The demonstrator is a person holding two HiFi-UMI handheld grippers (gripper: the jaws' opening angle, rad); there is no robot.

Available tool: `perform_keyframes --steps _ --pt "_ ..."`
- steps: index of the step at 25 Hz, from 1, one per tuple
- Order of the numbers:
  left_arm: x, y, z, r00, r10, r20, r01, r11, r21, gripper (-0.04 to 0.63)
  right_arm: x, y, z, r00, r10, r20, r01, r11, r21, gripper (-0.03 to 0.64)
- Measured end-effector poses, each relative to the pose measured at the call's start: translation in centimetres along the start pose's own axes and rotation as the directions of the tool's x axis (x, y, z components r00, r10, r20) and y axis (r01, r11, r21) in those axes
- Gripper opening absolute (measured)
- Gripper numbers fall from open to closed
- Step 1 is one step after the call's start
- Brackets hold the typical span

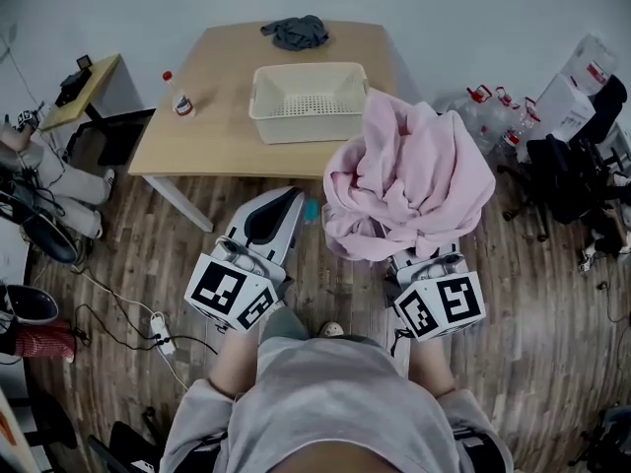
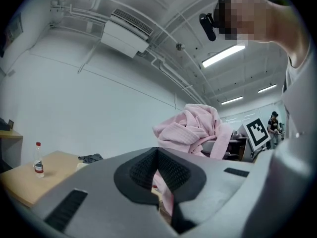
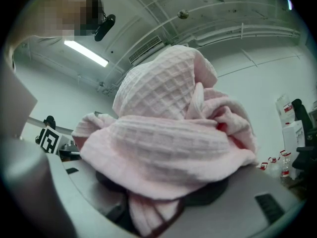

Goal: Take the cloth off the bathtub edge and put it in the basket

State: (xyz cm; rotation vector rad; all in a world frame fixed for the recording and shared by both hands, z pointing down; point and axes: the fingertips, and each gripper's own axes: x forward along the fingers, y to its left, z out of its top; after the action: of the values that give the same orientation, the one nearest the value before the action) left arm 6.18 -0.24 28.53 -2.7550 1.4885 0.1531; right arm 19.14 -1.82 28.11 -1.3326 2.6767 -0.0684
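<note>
right claw: closed on the pink cloth, a fold pinched between the jaws, the rest heaped over the top of the claw and hiding its front end from the head view. so the cloth is off any tub edge (no bathtub in view), up in the air over the wood floor, just off the near right corner of the desk

left claw: jaws together, nothing between them; the pink seen past them is the cloth on the other claw. sits beside the right one, off the desk's near edge, apart from the cloth

key relation: basket is ahead of the right claw and to its left, on the right half of the desk. long axis runs left-right, parallel to the desk's near edge; mouth up, looks empty. its right short end is the part closest to the cloth. right claw is the nearer one and already has the load

my read: carry stage, drop not done. needs right claw forward and left till the heap is over the mouth, then open. risk: a tail drapes over the rim

not in play: dark grey rag at the desk's far edge, bottle near its left edge
</note>
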Motion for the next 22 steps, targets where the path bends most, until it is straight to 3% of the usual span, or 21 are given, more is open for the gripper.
perform_keyframes --steps 9,22 --pt "2.3 3.8 -0.3 0.999 -0.041 0.002 0.041 0.999 -0.005 -0.003 3.7 -0.7 -0.6 0.999 -0.049 0.002 0.049 0.999 -0.006 0.285" --pt "6.2 13.7 0.1 0.99 -0.143 -0.012 0.142 0.99 -0.022 -0.003 12.9 -0.5 -1.3 0.986 -0.165 0.008 0.165 0.986 0.006 0.285"
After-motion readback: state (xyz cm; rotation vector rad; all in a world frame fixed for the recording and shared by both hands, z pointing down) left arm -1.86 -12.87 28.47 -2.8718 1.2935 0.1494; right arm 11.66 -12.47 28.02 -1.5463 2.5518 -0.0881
